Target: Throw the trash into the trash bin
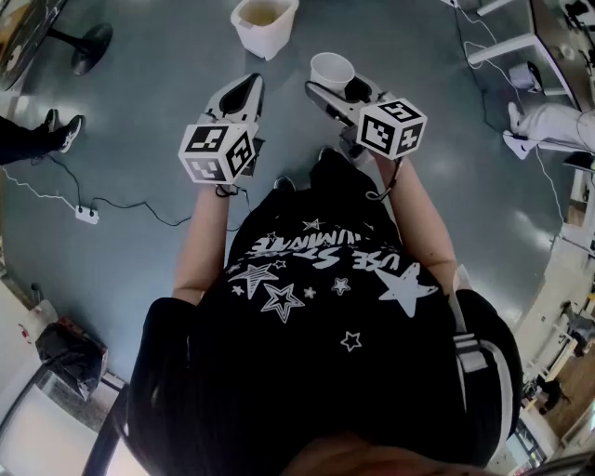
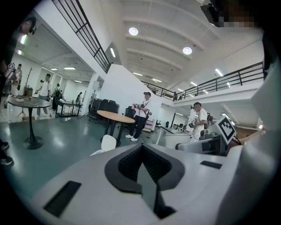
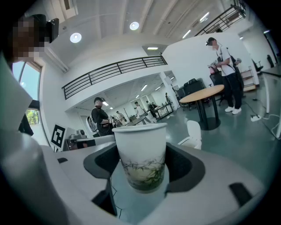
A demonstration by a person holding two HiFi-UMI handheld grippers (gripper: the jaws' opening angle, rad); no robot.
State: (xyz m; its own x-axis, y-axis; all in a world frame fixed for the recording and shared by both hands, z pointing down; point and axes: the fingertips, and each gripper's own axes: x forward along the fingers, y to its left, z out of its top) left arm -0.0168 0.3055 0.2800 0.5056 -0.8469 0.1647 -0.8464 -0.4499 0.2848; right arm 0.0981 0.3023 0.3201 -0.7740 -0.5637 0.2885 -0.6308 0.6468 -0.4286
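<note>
A white paper cup [image 1: 333, 70] with a green leaf print stands upright between the jaws of my right gripper [image 1: 337, 86], which is shut on it. In the right gripper view the cup [image 3: 141, 154] fills the gap of the right gripper [image 3: 141, 169]. My left gripper [image 1: 248, 86] is held beside it on the left, shut with nothing in it; the left gripper [image 2: 141, 154] shows its pads pressed together. The white trash bin [image 1: 264, 23], open at the top, stands on the floor just ahead of both grippers, and the bin [image 3: 193, 134] shows low beyond the cup.
On the grey-green floor a power strip [image 1: 86, 215] trails a cable at the left. A round table's base [image 1: 89, 45] stands far left, white desk legs [image 1: 507, 46] far right. A black bag [image 1: 68, 358] lies behind left. People stand around a wooden table [image 2: 115, 116].
</note>
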